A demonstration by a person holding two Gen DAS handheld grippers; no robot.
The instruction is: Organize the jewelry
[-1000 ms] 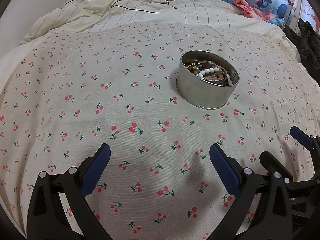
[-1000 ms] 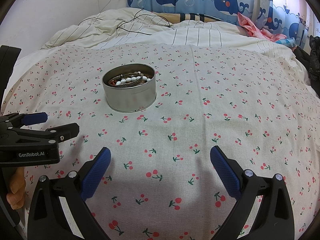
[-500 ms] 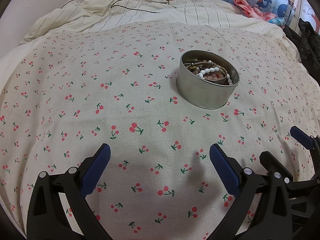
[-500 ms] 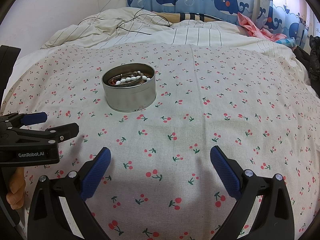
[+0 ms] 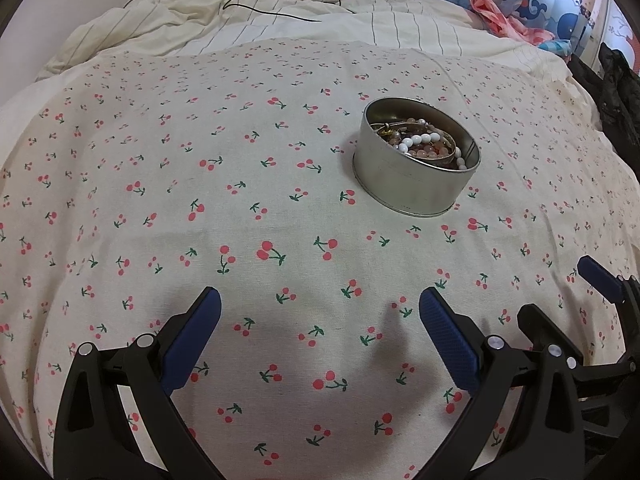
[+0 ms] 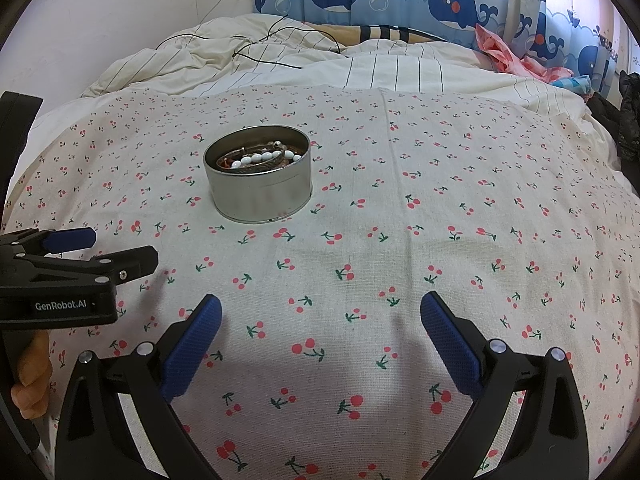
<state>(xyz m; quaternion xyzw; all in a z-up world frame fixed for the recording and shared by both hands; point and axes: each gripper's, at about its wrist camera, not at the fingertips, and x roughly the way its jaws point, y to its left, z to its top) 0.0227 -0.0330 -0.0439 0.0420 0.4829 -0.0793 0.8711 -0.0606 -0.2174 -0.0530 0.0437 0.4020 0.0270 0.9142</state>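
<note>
Tin (image 5: 416, 178) of jewelry (image 5: 424, 146) on cherry-print cloth (image 5: 200, 200); both grippers idle.
Left gripper (image 5: 319, 322) and right gripper (image 6: 320, 324): jaws spread wide, empty, hovering near the cloth, well short of the tin. Beads sit inside the tin, apparently sorted already.

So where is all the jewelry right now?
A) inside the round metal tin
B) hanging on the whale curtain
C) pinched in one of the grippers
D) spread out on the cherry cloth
A: the white bead bracelet and other beaded pieces lie piled inside the round metal tin, while the left gripper and right gripper are both open and hold nothing above the cherry cloth.
</note>
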